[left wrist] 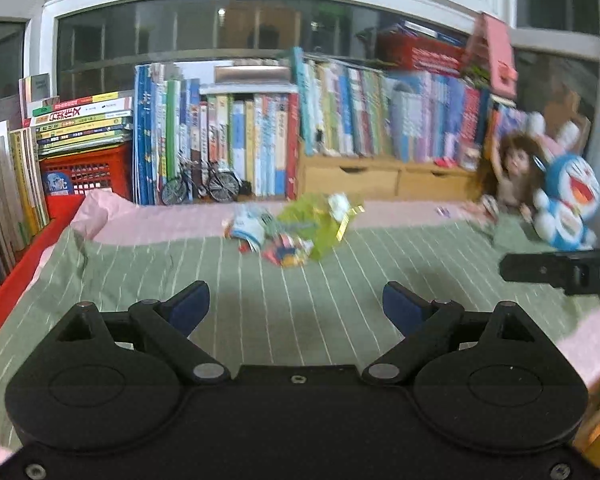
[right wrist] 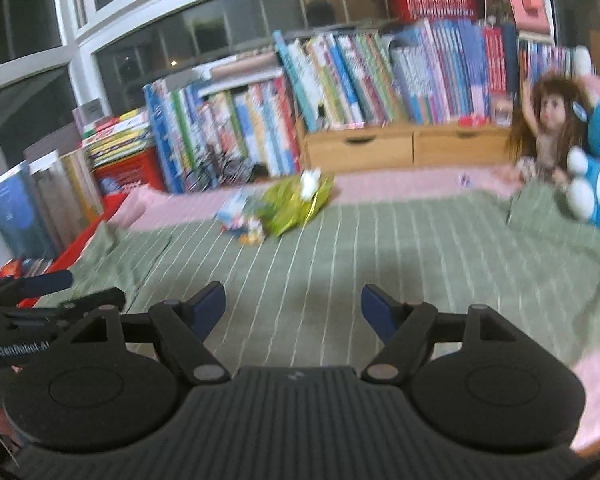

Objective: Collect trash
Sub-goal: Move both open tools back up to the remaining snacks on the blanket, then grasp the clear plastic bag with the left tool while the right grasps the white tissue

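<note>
Books (left wrist: 340,116) are standing in rows behind a bed (left wrist: 260,296) that is wearing a green striped cover. Trash (left wrist: 292,228), a small pile of wrappers, is lying at the far edge of the cover. Left tool (left wrist: 296,306) and right tool (right wrist: 293,308) are hanging wide open, holding nothing.
</note>
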The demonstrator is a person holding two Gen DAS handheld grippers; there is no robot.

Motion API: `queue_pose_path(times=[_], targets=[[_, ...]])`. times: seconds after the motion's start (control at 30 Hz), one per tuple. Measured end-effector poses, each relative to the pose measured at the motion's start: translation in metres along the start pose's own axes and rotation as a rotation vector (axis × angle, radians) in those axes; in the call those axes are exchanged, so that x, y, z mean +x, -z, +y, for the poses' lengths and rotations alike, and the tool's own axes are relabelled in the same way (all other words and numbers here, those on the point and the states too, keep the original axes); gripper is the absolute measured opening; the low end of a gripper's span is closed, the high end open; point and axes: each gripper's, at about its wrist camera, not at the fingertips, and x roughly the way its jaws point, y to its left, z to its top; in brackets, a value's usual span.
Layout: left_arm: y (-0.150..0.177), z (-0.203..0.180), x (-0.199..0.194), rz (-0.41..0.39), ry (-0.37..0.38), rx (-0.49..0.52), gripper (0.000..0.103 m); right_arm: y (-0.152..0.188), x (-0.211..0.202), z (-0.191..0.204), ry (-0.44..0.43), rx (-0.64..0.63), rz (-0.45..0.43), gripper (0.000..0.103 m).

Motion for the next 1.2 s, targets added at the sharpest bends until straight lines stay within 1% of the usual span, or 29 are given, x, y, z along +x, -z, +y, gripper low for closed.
queue_pose_path(times=[0.13, 0.23, 0.3, 0.33, 0.4, 0.47, 0.57, 0.67, 0.73, 0.83, 0.93, 1.13, 1.2], targets=[[-0.030, 0.016, 0.044, 0.011, -0.018, -0.036, 0.093, -0.030, 0.029, -0.005, 0.019, -0.007, -0.019, 0.083], [-0.046, 0.022, 0.079, 0.025, -0.032, -0.045, 0.093, -0.048, 0.058, -0.009, 0.022, -0.002, 0.000, 0.083], [-0.054, 0.025, 0.106, 0.030, -0.040, -0.048, 0.092, -0.058, 0.078, -0.011, 0.037, 0.004, 0.012, 0.079], [-0.056, 0.025, 0.119, 0.035, -0.044, -0.050, 0.092, -0.063, 0.090, -0.012, 0.043, 0.003, 0.021, 0.075], [-0.062, 0.026, 0.149, 0.055, -0.045, -0.054, 0.089, -0.074, 0.115, -0.013, 0.050, 0.000, 0.046, 0.070], [-0.066, 0.029, 0.177, 0.076, -0.042, -0.075, 0.086, -0.083, 0.137, -0.013, 0.057, -0.003, 0.065, 0.060], [-0.075, 0.038, 0.219, 0.106, -0.032, -0.120, 0.081, -0.096, 0.173, -0.012, 0.046, 0.004, 0.091, 0.050], [-0.081, 0.049, 0.256, 0.132, -0.030, -0.170, 0.075, -0.105, 0.208, -0.012, 0.033, 0.014, 0.106, 0.045], [-0.081, 0.055, 0.278, 0.159, -0.023, -0.194, 0.074, -0.110, 0.230, -0.012, 0.026, 0.017, 0.113, 0.044], [-0.078, 0.058, 0.300, 0.188, -0.010, -0.207, 0.074, -0.115, 0.260, -0.011, 0.016, 0.023, 0.128, 0.043], [-0.074, 0.059, 0.318, 0.207, 0.020, -0.218, 0.074, -0.115, 0.283, -0.010, 0.011, 0.013, 0.144, 0.043], [-0.066, 0.056, 0.331, 0.232, 0.042, -0.222, 0.075, -0.108, 0.320, -0.008, 0.028, -0.011, 0.176, 0.043], [-0.064, 0.055, 0.333, 0.230, 0.027, -0.209, 0.075, -0.105, 0.328, -0.009, 0.037, -0.004, 0.183, 0.043]])
